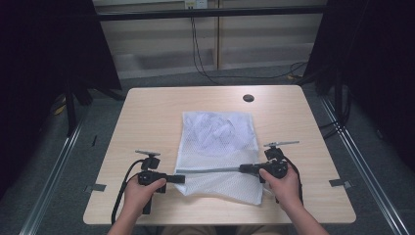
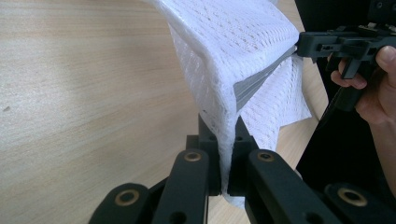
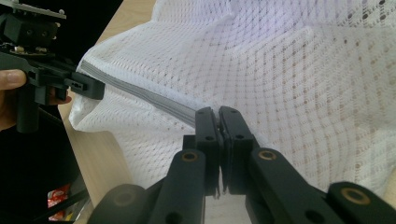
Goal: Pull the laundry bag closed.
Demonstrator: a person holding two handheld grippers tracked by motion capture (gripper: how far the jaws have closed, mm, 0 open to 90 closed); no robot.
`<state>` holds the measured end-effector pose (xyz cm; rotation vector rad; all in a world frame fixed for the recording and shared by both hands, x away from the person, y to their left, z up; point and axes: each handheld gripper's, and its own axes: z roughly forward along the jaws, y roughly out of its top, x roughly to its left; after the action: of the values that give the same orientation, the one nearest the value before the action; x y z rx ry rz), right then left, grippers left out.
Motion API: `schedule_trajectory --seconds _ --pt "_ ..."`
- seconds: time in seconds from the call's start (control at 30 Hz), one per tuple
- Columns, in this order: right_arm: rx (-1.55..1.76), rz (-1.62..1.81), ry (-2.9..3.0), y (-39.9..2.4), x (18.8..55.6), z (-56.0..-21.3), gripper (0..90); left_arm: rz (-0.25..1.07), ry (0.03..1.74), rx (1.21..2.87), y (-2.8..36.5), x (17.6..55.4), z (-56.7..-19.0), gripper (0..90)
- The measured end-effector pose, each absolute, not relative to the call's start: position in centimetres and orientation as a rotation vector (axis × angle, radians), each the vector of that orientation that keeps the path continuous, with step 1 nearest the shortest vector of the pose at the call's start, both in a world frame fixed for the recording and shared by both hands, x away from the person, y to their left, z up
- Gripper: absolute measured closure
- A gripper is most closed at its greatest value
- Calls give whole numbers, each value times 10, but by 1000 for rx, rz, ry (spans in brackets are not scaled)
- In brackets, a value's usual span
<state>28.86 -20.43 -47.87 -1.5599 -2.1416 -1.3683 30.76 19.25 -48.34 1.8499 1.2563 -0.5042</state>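
Observation:
A white mesh bag (image 1: 218, 139) lies flat in the middle of the wooden table (image 1: 147, 112), with something pale crumpled inside its far half. A grey zipper band (image 1: 210, 171) runs across its near end, lifted and pulled taut between both grippers. My left gripper (image 1: 182, 178) is shut on the band's left end, and mesh (image 2: 224, 42) is pinched between its jaws (image 2: 226, 128). My right gripper (image 1: 243, 169) is shut on the band's right end (image 3: 218, 112). Each gripper view shows the other gripper clamping the far end of the grey band (image 3: 149, 98).
A round black hole (image 1: 248, 98) sits near the table's far edge. Bare wood lies left and right of the bag. Cables trail on the floor beyond the table, and dark curtains hang at both sides.

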Motion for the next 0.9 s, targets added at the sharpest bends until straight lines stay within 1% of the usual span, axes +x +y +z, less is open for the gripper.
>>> schedule_trajectory --seconds 0.53,0.9 --pt "-1602 -1369 -2125 -214 289 -480 868 -501 1288 1820 196 307 -483 887" --pt "-1597 -1378 -2118 -215 288 -479 868 -505 1275 1840 197 307 -483 887"
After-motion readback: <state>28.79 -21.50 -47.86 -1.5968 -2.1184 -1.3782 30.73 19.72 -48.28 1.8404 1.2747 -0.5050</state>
